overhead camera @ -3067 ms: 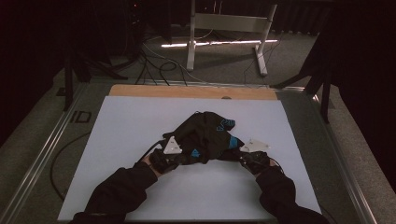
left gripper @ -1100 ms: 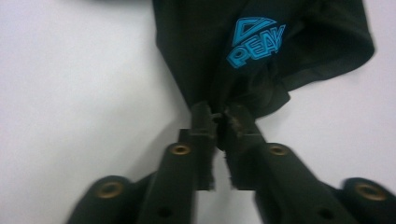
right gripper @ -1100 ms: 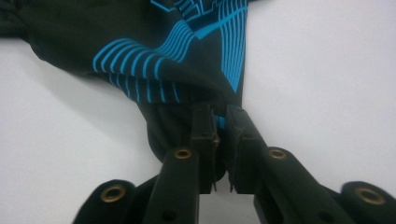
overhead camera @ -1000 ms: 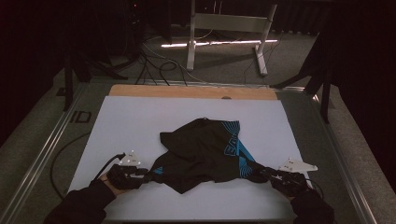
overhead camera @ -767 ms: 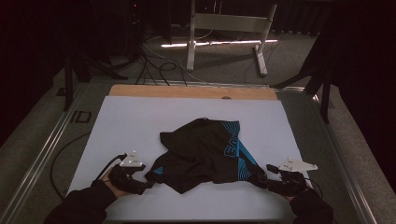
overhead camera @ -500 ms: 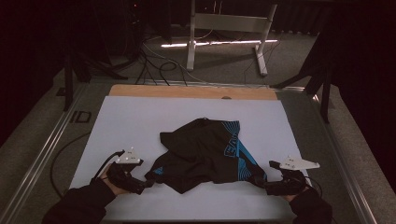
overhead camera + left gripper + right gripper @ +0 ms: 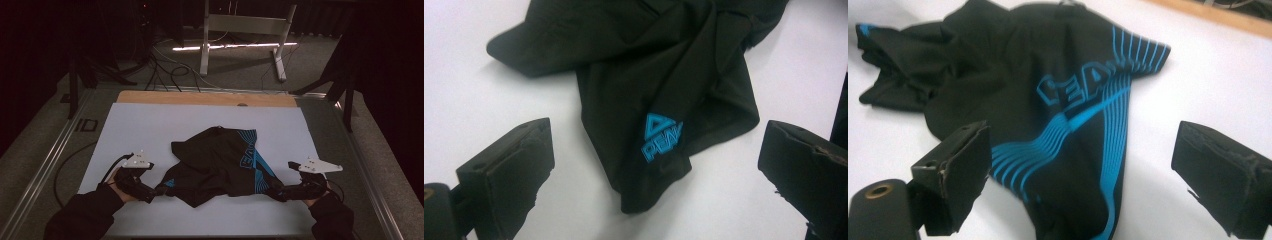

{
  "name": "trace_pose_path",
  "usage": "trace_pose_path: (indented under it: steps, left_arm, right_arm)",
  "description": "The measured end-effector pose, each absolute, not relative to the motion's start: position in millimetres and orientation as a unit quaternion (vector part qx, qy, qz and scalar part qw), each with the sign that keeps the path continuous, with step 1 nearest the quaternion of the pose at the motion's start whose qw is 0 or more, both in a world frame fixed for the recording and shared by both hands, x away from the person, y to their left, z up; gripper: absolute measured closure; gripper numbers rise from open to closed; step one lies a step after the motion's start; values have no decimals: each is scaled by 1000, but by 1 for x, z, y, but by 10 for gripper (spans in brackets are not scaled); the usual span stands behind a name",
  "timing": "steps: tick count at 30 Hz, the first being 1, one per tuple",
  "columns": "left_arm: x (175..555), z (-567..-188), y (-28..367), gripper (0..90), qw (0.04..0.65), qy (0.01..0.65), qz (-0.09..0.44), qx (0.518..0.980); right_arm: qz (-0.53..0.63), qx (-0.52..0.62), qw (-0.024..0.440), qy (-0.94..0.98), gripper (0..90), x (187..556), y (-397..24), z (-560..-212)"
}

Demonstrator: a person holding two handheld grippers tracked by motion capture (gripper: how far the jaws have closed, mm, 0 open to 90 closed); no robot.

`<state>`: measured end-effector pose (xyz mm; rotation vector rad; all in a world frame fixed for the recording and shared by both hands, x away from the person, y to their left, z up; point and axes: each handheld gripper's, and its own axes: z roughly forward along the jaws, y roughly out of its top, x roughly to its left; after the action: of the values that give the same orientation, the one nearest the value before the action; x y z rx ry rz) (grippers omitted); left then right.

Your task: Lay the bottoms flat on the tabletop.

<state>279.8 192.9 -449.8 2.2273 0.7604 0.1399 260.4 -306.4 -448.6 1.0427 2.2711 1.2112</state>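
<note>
A black garment [image 7: 220, 165] with blue stripes and blue lettering lies spread and rumpled in the middle of the white mat [image 7: 150, 125]. My left gripper [image 7: 156, 190] is at its near left corner. In the left gripper view that gripper [image 7: 656, 150] stands open, its jaws just opened wide, and the corner with the blue logo [image 7: 661, 137] lies loose on the mat between them. My right gripper [image 7: 276, 192] is at the near right corner. In the right gripper view it [image 7: 1083, 150] has also just opened, with the striped cloth [image 7: 1073, 125] lying unpinched ahead of its jaws.
A wooden strip [image 7: 200, 98] runs along the mat's far edge. Metal rails [image 7: 45, 165] flank the table on both sides. Cables [image 7: 165, 70] and a white frame's legs [image 7: 240, 30] are on the floor beyond. The person's dark sleeves [image 7: 85, 215] enter from the bottom.
The grippers drew the bunched garment apart and toward the near edge, then let go of its two corners. Both hands have since lifted a little and moved slightly outward.
</note>
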Motion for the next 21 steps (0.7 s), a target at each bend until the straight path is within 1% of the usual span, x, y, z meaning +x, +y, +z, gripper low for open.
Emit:
trace_pose_path:
  steps: [4, 11, 21]
  left_arm:
    - [288, -446, 192, 25, 383, 301, 58, 871]
    - [299, -439, 185, 47, 383, 301, 67, 871]
    - [322, -435, 179, 47, 380, 330, 77, 861]
  right_arm:
    - [433, 365, 195, 800, 90, 269, -304, -441]
    - [438, 354, 198, 802, 91, 289, -294, -431]
    - [433, 348, 200, 807, 92, 327, -278, -431]
